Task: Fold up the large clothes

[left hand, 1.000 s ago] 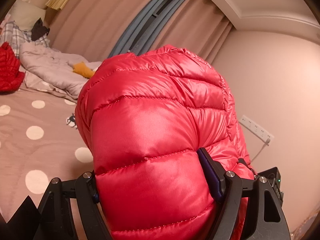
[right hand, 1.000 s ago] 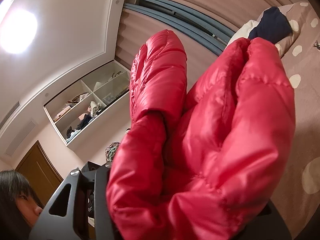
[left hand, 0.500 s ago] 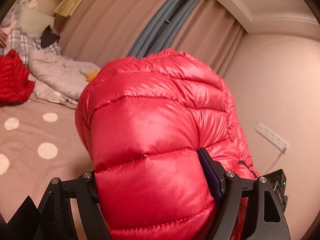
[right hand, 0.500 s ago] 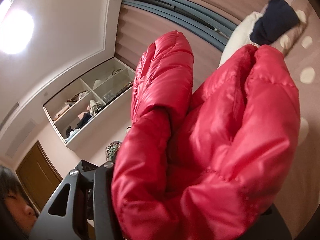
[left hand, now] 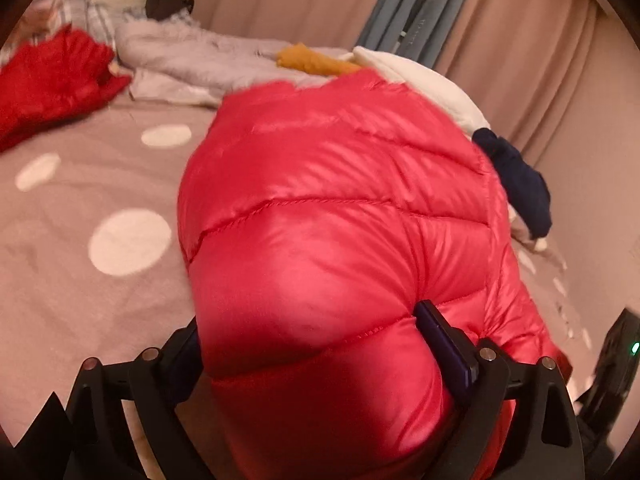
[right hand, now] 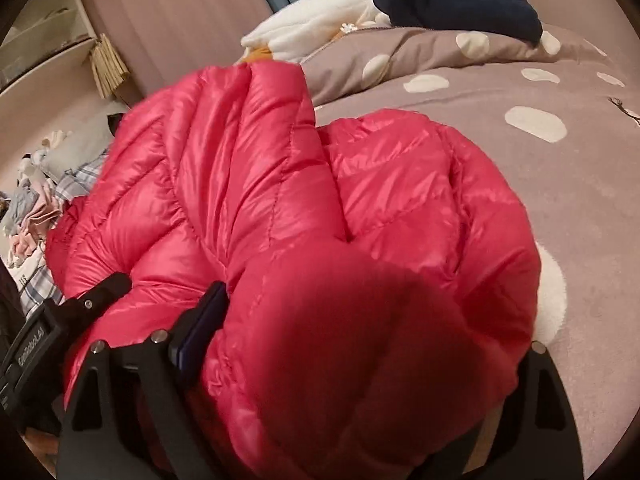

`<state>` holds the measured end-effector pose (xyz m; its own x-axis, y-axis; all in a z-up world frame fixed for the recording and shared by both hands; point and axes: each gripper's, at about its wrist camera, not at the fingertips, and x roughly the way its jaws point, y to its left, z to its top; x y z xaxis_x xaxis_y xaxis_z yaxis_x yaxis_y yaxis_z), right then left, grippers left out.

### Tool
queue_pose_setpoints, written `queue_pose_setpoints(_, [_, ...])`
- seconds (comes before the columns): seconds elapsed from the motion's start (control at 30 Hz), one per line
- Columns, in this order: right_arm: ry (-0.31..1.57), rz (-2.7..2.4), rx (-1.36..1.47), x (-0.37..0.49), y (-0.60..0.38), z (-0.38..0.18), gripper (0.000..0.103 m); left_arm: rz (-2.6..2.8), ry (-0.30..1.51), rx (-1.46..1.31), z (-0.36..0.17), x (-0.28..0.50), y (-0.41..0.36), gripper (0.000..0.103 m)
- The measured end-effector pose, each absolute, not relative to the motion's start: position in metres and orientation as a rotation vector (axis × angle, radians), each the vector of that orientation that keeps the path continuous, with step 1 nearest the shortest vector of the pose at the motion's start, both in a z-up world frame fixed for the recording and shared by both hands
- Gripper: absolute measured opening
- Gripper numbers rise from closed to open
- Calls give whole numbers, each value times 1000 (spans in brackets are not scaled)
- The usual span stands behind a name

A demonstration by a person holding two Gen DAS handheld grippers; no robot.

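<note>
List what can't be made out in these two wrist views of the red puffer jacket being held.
- Left wrist view: the red puffer jacket bulges over the left gripper, hiding its left fingertip and the grasped part.
- Right wrist view: the jacket covers the right gripper; its right finger is buried.
- Both views: jacket's overall shape is cut off by the bottom edge.
- Left wrist view: the bed is motion-blurred.

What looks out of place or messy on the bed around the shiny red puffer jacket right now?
The shiny red puffer jacket is bunched thickly in both the left gripper and right gripper, not flat. Loose clothes crowd the polka-dot bedspread: a crumpled red garment, a navy garment on a white one.
</note>
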<state>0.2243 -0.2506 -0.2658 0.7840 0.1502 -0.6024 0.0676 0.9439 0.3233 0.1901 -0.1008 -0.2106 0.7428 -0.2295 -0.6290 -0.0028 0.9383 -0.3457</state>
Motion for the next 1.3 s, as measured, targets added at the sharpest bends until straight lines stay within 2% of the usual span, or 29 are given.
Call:
queue_pose_setpoints(0.17, [700, 43, 308, 209, -250, -245, 91, -42, 718, -270, -188, 167, -107, 95])
queue_pose_setpoints(0.27, [692, 19, 309, 198, -250, -228, 91, 17, 633, -272, -157, 142, -98, 95])
queue_pose_setpoints(0.4, [618, -21, 235, 165, -246, -190, 93, 79, 480, -227, -109, 91, -86, 96])
queue_pose_setpoints(0.47, [565, -13, 202, 139, -242, -167, 97, 93, 439, -166, -85, 65, -83, 101])
queue_pose_setpoints(0.53, [524, -14, 184, 118, -237, -150, 103, 100, 401, -147, -65, 39, -75, 102])
queue_pose_setpoints(0.67, [439, -2, 153, 72, -223, -114, 103, 97, 322, -186, -42, 5, -60, 102])
queue_pose_setpoints(1.0, [279, -16, -9, -13, -176, -76, 103, 14, 260, -204, -20, -30, -67, 102])
queue_pose_setpoints(1.3, [263, -14, -33, -25, -165, -73, 103, 15, 307, -186, -27, -24, -74, 102])
